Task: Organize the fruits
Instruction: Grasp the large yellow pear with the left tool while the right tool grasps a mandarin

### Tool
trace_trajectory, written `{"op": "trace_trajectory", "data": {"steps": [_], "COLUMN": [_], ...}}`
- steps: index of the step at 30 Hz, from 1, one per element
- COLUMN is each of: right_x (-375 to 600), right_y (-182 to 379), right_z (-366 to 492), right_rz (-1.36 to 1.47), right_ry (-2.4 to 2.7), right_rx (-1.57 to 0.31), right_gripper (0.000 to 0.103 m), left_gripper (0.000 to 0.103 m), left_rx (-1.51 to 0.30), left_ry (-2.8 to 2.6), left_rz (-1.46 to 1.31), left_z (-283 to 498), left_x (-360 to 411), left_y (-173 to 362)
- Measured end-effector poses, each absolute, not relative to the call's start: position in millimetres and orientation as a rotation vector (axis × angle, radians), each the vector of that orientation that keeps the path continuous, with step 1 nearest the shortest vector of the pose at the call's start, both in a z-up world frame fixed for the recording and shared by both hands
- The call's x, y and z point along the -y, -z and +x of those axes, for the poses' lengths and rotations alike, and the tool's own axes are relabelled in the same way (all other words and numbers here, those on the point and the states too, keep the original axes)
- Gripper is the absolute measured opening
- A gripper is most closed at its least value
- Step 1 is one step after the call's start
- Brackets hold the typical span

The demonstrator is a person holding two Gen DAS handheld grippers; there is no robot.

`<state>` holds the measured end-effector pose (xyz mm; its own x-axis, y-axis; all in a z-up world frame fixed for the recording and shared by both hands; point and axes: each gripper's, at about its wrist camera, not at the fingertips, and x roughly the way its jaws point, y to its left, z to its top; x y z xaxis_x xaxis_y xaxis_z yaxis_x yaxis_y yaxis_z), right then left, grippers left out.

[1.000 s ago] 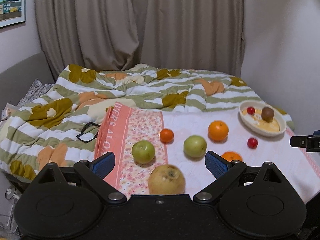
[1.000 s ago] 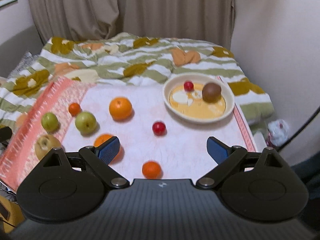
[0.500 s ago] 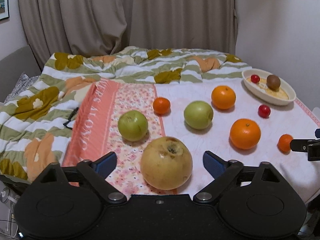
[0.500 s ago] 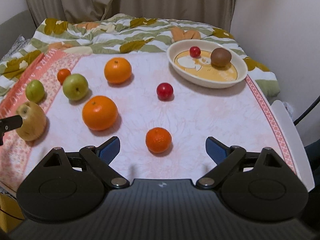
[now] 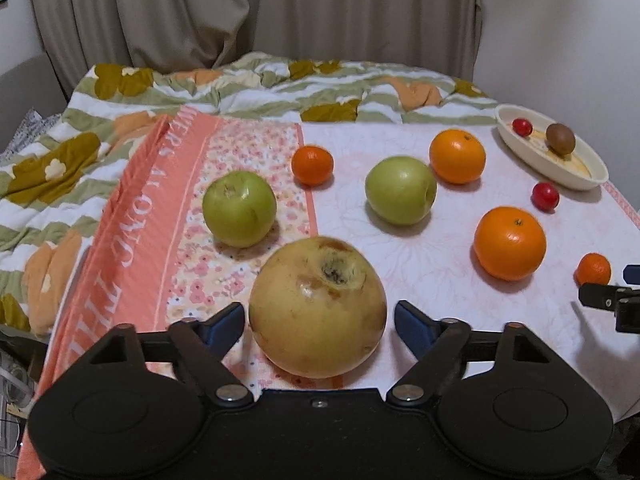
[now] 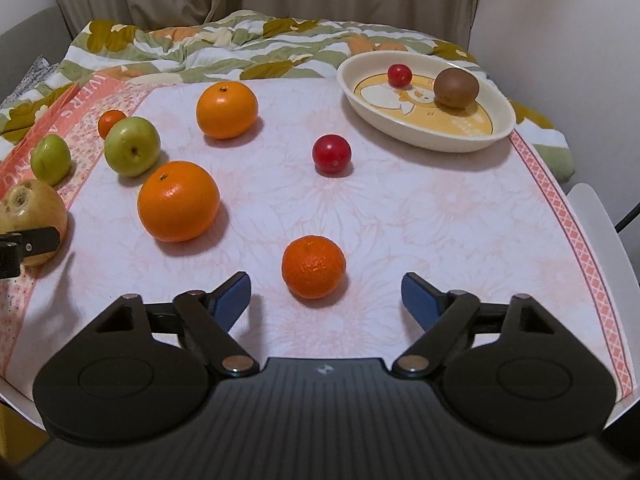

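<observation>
My left gripper [image 5: 319, 322] is open, its blue pads on either side of a large yellow pear [image 5: 318, 306] on the cloth-covered table, not touching it. My right gripper [image 6: 326, 294] is open just short of a small mandarin [image 6: 313, 267]. Two green apples [image 5: 239, 209] [image 5: 400, 190], two large oranges [image 5: 509, 243] [image 5: 457, 155], another small mandarin [image 5: 312, 164] and a red cherry fruit [image 6: 331, 154] lie loose. A cream oval dish [image 6: 472, 136] at the far right holds a kiwi [image 6: 456, 87] and a red fruit [image 6: 399, 75].
A pink flowered cloth [image 5: 132, 216] covers the table's left part. A green and white patterned duvet [image 5: 256, 88] lies on the bed behind. Curtains and a white wall stand at the back. The table's right edge [image 6: 600, 216] is near the dish.
Both grippers have moved forward and lower toward the table. The pear now sits between my left pads, and the small mandarin is close before my right pads. No fruit has moved.
</observation>
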<state>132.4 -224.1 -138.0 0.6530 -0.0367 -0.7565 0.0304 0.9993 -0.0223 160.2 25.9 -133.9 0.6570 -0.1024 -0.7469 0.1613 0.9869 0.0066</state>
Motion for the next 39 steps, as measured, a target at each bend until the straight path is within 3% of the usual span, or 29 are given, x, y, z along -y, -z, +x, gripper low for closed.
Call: {"op": "trace_trajectory", "data": {"steps": [13, 21, 24, 25, 39], "right_x": [223, 223, 222, 222, 211], "right_y": [141, 144, 144, 145, 132], "right_z": [140, 144, 145, 145, 137], "right_rz": [0.000, -0.002, -0.009, -0.010, -0.017], "right_ry": [-0.001, -0.004, -0.007, -0.015, -0.024], "right_rx": [-0.858, -0.850, -0.849, -0.853, -0.830], "right_gripper": [0.076, 0.072, 0.061, 0.051, 0.051], "left_gripper": [0.077, 0.076, 0.076, 0.076, 0.076], "left_rx": [-0.845, -0.842, -0.840, -0.839, -0.805], "left_ry": [0.144, 0.155, 0.163, 0.164, 0.199], "left_rz": [0.077, 0.076, 0.076, 0.077, 0.056], "left_z": [160, 154, 150, 149, 126], "left_x": [-26, -28, -29, -29, -34], "left_y": [137, 137, 137, 137, 133]}}
